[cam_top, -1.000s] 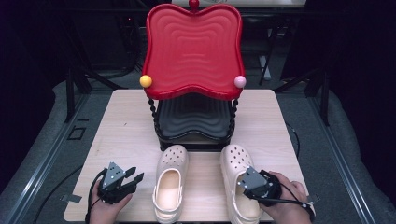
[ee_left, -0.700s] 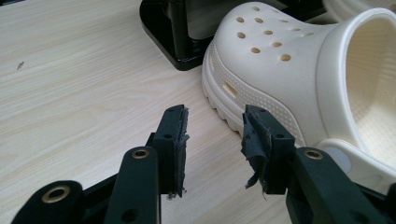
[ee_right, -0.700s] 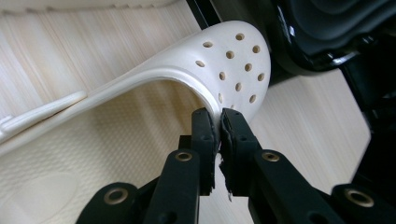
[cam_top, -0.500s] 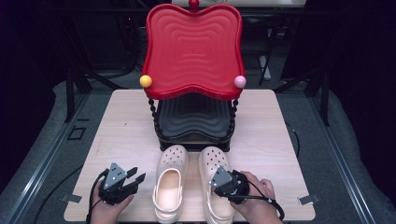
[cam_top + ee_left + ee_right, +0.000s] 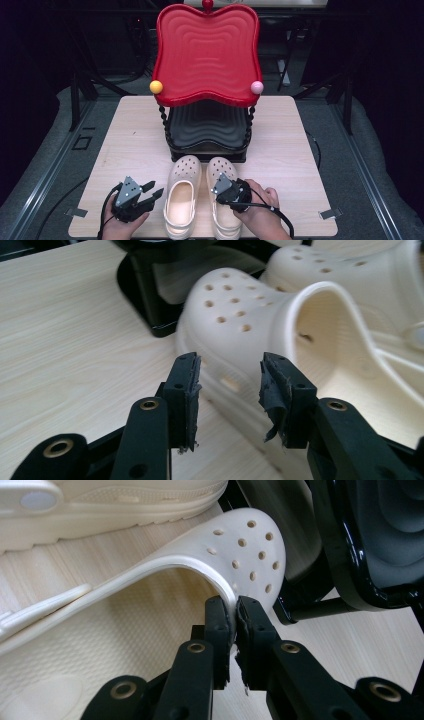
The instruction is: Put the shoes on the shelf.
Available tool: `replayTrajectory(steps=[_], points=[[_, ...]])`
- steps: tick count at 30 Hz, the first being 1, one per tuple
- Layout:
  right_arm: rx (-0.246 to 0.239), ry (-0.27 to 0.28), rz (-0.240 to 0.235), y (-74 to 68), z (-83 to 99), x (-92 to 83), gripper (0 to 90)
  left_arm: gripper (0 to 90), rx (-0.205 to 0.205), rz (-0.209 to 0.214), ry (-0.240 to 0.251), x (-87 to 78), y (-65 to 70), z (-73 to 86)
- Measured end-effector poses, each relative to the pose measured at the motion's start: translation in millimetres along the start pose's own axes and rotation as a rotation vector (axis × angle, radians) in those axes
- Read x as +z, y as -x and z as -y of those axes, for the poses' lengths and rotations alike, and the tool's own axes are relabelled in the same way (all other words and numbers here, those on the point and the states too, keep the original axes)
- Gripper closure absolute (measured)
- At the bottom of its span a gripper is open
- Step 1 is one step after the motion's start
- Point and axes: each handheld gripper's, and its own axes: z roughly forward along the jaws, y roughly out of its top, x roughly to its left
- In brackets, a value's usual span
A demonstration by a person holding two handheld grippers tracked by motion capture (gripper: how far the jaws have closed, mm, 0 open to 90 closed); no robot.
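- Left tool (image 5: 150,192): sitting at the near left of the tabletop (image 5: 130,135), jaws spread and grasping nothing; in the left gripper view it is pointing at the side of the left clog (image 5: 182,195), likely lining up for a grip.
- Right tool (image 5: 233,617): clenching the rim of the right clog (image 5: 222,172) at its foot opening, a thin edge that suits a pinch.
- Both cream clogs: lying side by side at the near middle, toes pointing away, just in front of the rack.
- Black lower tray (image 5: 207,125): sitting behind the toes, apparently meant for the pair.
- Red upper tray (image 5: 207,50): tilting upright at the far end, a yellow ball (image 5: 156,87) and a pink ball (image 5: 257,87) capping its corners.
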Motion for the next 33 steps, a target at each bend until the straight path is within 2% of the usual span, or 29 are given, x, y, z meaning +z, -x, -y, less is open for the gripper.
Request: replayTrajectory(steps=[4,9,12,14,16,18,21,23,26,30,33], points=[[0.028,0.005,-0.001,-1.3,-4.7,3.5,83.8,58.2,0.012,0.024,-0.012,4.7,9.0,-2.5],[0.069,0.037,-0.029,-2.1,-9.4,7.5,82.2,56.9,-0.038,0.037,-0.026,13.9,13.5,-1.8],[0.077,0.048,-0.033,-1.8,-8.7,8.3,79.0,57.0,-0.062,0.038,-0.044,18.2,14.7,-0.9],[0.105,0.099,-0.052,-1.0,-3.0,3.7,72.8,56.9,-0.066,0.039,-0.052,19.0,15.5,-0.6],[0.124,0.127,-0.053,0.7,3.2,-3.4,70.2,56.9,-0.066,0.042,-0.058,20.5,16.7,-0.1],[0.159,0.165,-0.05,2.3,12.4,-10.2,66.3,56.8,-0.065,0.044,-0.066,22.7,18.6,0.6],[0.225,0.194,-0.077,5.8,29.2,-14.8,63.2,56.8,-0.065,0.041,-0.08,24.9,20.6,0.8],[0.294,0.222,-0.111,8.1,40.9,-10.8,62.8,57.9,-0.074,0.044,-0.084,27.4,22.2,1.1],[0.4,0.26,-0.189,9.7,53.3,-0.7,62.8,60.4,-0.074,0.03,-0.089,28.1,23.3,0.1],[0.435,0.236,-0.237,5.9,58.5,13.2,62.8,67.5,-0.099,0.033,-0.084,28.7,21.0,-0.2],[0.437,0.231,-0.233,1.9,57.6,18.8,64.1,68.6,-0.109,0.038,-0.087,29.9,21.7,-1.1]])
